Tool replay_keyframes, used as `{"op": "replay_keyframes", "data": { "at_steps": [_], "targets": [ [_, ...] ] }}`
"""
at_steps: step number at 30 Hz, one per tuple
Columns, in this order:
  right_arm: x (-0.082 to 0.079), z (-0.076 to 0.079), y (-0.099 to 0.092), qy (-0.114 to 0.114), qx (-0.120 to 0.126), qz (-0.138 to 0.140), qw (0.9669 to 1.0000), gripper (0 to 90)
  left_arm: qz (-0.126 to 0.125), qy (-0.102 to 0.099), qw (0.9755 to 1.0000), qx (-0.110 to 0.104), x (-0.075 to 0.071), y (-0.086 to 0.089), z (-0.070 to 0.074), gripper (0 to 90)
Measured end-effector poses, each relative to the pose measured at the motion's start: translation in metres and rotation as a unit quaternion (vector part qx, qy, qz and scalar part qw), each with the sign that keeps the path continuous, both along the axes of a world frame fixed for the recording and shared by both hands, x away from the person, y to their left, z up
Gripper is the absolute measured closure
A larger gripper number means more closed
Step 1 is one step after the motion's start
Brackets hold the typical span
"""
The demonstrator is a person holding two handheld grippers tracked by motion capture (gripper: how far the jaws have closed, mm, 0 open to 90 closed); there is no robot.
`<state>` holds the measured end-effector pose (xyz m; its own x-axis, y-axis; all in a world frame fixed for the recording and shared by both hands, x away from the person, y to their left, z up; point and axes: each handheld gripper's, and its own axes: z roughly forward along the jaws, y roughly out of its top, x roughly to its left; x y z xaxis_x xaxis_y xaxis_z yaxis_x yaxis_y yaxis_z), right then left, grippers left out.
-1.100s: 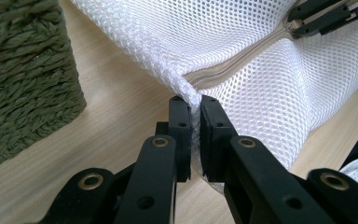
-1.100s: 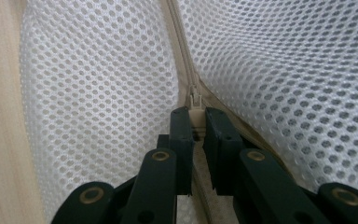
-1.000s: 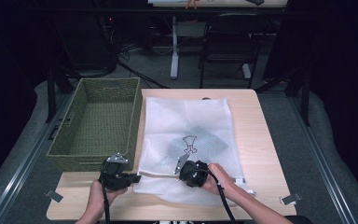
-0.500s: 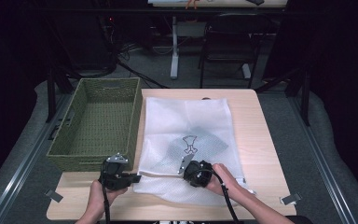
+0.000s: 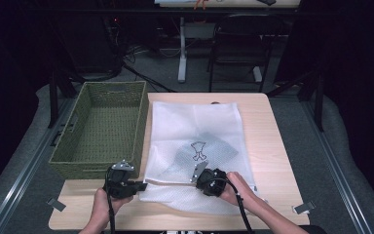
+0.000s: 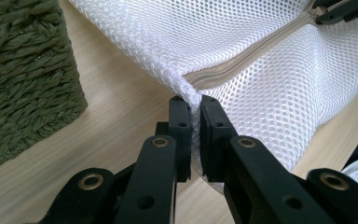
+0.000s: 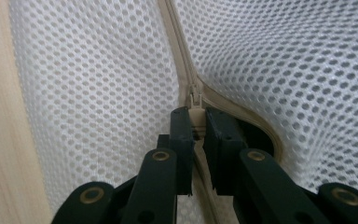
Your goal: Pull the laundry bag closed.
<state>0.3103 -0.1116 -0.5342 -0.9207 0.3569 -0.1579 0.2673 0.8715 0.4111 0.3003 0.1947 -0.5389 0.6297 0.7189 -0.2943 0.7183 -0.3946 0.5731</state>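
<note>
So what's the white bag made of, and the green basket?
The bag looks like soft white mesh fabric, probably synthetic: it's full of tiny holes and creases. The basket looks like woven olive straw or twisted paper cord, going by its thick, matte plaited strands.

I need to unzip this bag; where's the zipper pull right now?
The zipper pull sits between the right tool's jaws in the right gripper view, near the mesh bag's front edge, right of the left tool.

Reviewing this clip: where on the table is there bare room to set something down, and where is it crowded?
Bare wood runs along the table right of the mesh bag, and in a narrower band along the near edge. The green basket fills the left side. The near middle is crowded: left gripper and right gripper both clamp the bag there.
</note>
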Motion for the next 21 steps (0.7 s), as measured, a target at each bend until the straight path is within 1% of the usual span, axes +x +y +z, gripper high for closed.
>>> {"op": "replay_keyframes", "data": {
  "at_steps": [7, 9, 10, 11, 12, 14, 16, 19, 21],
  "targets": [
    [-0.001, 0.002, -0.006, -0.004, -0.002, -0.001, 1.0, 82.1, -0.002, 0.0, 1.0, 0.002, 0.0, 0.0, 0.0, 85.0],
    [-0.002, 0.002, -0.009, -0.002, -0.002, -0.007, 1.0, 82.1, -0.001, 0.0, 1.0, 0.003, 0.0, 0.0, 0.0, 85.0],
    [-0.002, 0.001, -0.01, 0.0, 0.0, -0.009, 1.0, 82.1, 0.002, 0.001, 1.0, 0.0, 0.0, -0.001, -0.001, 85.0],
    [-0.002, 0.002, -0.012, 0.0, 0.001, -0.01, 0.9999, 82.1, -0.001, 0.0, 1.0, 0.002, 0.0, -0.001, 0.0, 85.0],
    [-0.002, 0.002, -0.012, 0.0, 0.0, -0.012, 0.9999, 82.0, -0.002, -0.002, 1.0, 0.005, 0.0, -0.001, 0.0, 85.0],
    [-0.002, 0.003, -0.014, -0.004, -0.003, -0.014, 0.9999, 82.1, 0.0, -0.001, 1.0, 0.002, 0.0, -0.001, 0.0, 85.0],
    [-0.002, 0.003, -0.018, -0.002, 0.0, -0.018, 0.9998, 82.0, 0.001, -0.002, 1.0, 0.004, 0.0, -0.001, 0.0, 85.0],
    [-0.003, 0.002, -0.023, -0.007, -0.011, -0.024, 0.9996, 82.1, 0.0, -0.002, 1.0, 0.009, 0.001, 0.002, 0.0, 85.0],
    [-0.002, 0.0, -0.031, -0.006, -0.012, -0.033, 0.9994, 82.0, 0.006, 0.0, 1.0, 0.002, 0.001, 0.003, 0.0, 85.0]
  ]
}}
